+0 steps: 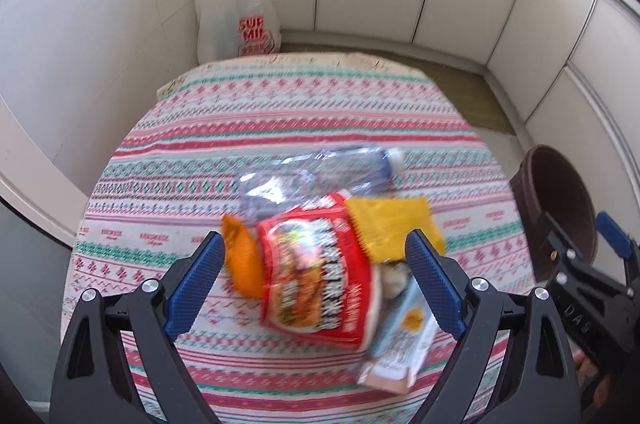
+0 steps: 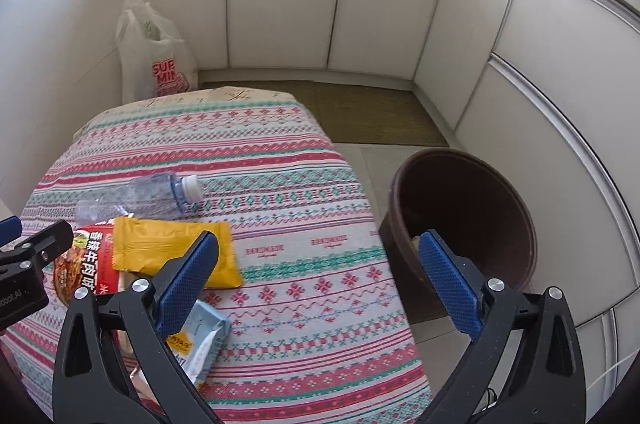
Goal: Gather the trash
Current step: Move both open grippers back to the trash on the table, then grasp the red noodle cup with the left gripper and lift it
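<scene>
both grippers spread wide and empty, left gripper [image 1: 316, 280] over the red noodle wrapper [image 1: 320, 268] in the trash pile on the table [image 2: 304, 207], right gripper [image 2: 320, 276] near the brown bin [image 2: 464, 212], probably the drop spot

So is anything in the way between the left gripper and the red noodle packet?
Nothing visible: the open left gripper hovers over the red noodle packet, which lies on top of the pile.

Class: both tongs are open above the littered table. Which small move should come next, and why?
Probably lower the left tongs onto the red noodle packet and close. It already lies between the open jaws, on top of the pile, and the brown bin waits beside the table.
</scene>
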Demonstrator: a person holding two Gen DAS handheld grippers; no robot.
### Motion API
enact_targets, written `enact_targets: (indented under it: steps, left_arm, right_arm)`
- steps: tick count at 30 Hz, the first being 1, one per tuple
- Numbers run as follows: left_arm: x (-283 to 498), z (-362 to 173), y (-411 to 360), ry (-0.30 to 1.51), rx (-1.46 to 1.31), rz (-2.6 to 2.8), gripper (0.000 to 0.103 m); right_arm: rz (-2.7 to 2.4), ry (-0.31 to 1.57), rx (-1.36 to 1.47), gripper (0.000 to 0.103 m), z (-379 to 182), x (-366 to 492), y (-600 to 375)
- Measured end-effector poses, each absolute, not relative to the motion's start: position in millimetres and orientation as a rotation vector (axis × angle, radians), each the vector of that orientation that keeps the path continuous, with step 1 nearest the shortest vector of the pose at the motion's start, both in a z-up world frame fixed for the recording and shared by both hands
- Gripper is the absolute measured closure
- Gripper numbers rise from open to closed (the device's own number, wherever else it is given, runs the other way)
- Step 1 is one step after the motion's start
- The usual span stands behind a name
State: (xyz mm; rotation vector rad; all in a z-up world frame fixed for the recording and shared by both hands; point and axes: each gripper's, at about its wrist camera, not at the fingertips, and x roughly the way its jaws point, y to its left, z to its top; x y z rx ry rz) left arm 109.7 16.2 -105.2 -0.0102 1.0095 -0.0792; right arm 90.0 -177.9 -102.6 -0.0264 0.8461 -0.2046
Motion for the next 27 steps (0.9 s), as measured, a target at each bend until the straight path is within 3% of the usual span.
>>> enact_targets:
  steps: [11, 27]
  left_arm:
    - [105, -163, -1, 1.114, 0.149, -0.12, 0.014]
    - [117, -178, -25, 1.176, 0.184, -0.158, 0.009]
  right_arm:
    - [-0.229, 0.909, 0.072, 0.007, -117, 111, -173]
    - [-0.235, 0.94, 0.06, 0.007, -126, 123, -177]
